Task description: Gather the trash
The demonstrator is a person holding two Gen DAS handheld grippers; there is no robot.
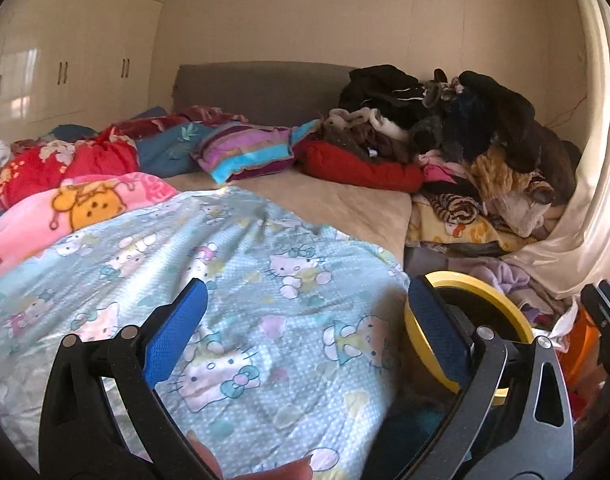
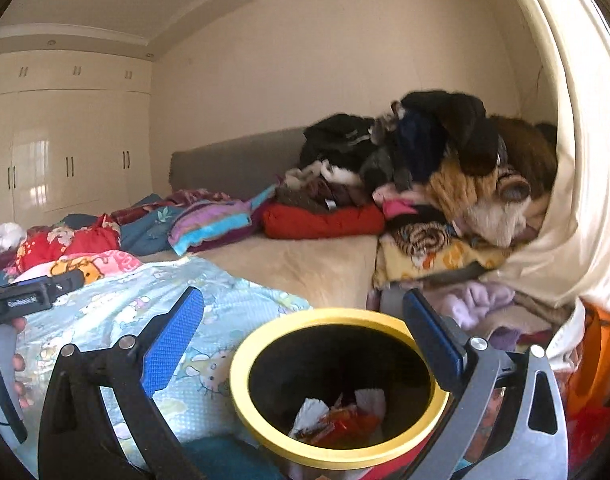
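A black bin with a yellow rim [image 2: 337, 316] stands beside the bed, right under my right gripper [image 2: 302, 294]. Red wrappers and white paper scraps [image 2: 337, 420] lie at its bottom. The right gripper is open wide, its blue pads [image 2: 173, 344] bare and nothing between them. In the left wrist view my left gripper [image 1: 308, 282] hovers open and empty over a light-blue cartoon-cat blanket [image 1: 225, 300]. The bin's rim [image 1: 489, 286] shows just behind its right finger. The left gripper's black body [image 2: 21, 300] sits at the left edge of the right wrist view.
The bed [image 1: 345, 204] carries pillows, a pink blanket [image 1: 65, 208] and a tall heap of clothes [image 1: 465, 132] at its right. A cream curtain [image 2: 565, 220] hangs beside the heap. White wardrobes [image 1: 65, 60] line the left wall. Orange stuff [image 2: 597, 360] lies right of the bin.
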